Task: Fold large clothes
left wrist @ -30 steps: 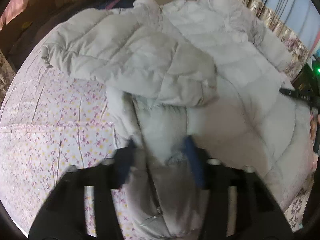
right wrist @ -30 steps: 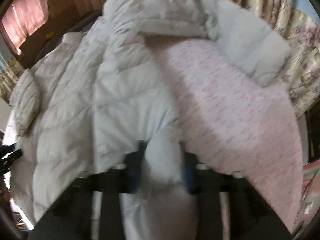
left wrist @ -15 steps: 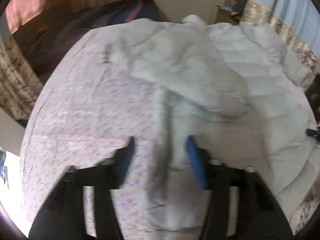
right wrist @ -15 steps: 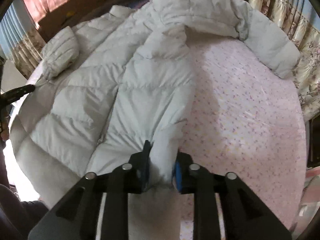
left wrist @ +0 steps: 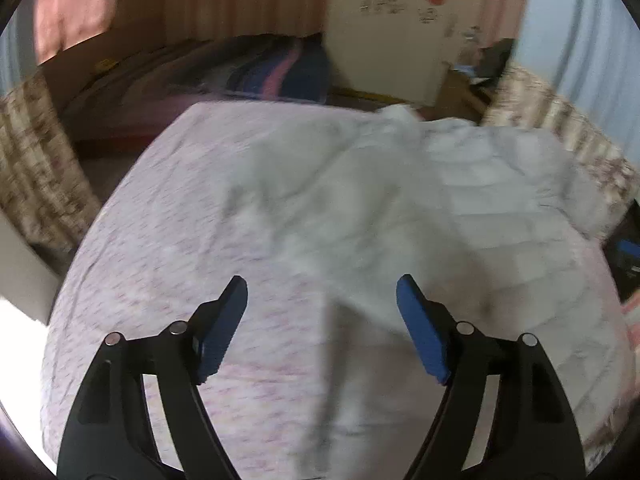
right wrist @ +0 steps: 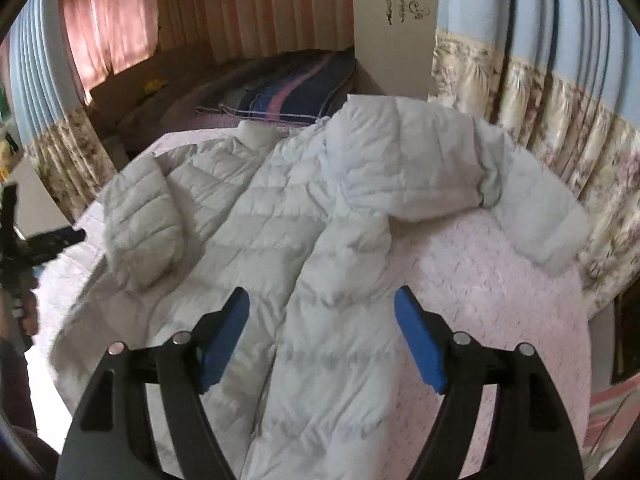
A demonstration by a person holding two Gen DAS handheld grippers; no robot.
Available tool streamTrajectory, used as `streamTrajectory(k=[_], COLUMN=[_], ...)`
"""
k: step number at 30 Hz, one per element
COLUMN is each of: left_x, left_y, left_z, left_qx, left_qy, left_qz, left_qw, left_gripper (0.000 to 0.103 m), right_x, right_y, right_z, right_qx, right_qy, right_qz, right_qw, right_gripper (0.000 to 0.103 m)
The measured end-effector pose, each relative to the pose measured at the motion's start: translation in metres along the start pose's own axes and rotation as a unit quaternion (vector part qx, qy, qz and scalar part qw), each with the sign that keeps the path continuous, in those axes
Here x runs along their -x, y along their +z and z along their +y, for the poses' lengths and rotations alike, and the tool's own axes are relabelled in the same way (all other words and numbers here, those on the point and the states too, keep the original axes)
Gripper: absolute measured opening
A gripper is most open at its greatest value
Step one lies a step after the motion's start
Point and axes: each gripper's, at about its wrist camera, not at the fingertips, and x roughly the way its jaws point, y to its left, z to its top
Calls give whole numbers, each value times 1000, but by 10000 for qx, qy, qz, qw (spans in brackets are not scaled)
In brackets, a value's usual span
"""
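A large white quilted down jacket (right wrist: 288,240) lies spread on a bed with a pink flowered sheet (right wrist: 480,280). Its hood (right wrist: 408,160) lies at the far end, one sleeve (right wrist: 144,224) is folded over at the left and the other sleeve (right wrist: 540,220) reaches right. My right gripper (right wrist: 322,304) is open and empty above the jacket's front panel. In the blurred left wrist view the jacket (left wrist: 400,216) covers the bed's right half. My left gripper (left wrist: 322,296) is open and empty above the jacket's left edge.
A dark blanket with pink and blue stripes (right wrist: 288,92) lies beyond the bed. Flowered curtains (right wrist: 560,128) hang close on the right. A white door (left wrist: 384,28) stands at the back. The other gripper and hand (right wrist: 24,252) show at the left edge.
Both grippers have opened and let go of the jacket's hem, then lifted and drawn back. The jacket now lies flat on the bed.
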Motion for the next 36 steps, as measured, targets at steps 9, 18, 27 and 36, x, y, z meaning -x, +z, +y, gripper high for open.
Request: streamTrajectory(k=[9,18,27,36], left_x=[-61,-128,-97,-172], left_y=[-13,32,118,94], left_z=[-122,-79,-149,-248], left_qx=[-1601,-148,105,-898], left_qy=[-505,-1197,-2505,-1724], left_qz=[696,1761,946,1406], left_qw=[9833,9770,9634,9708], left_gripper=[41,4,4,37], right_x=[-11,-14,4,-8], right_y=[1,0,28,14], right_z=[-46,-79,-141,-253], right_qx=[-598,-860,-1466,-3044], right_qy=[0,106,-233,-603], right_qz=[44,-150,-917,-1080], right_qw=[9982,9961,9847,9445], right_gripper=[76,76,76,79])
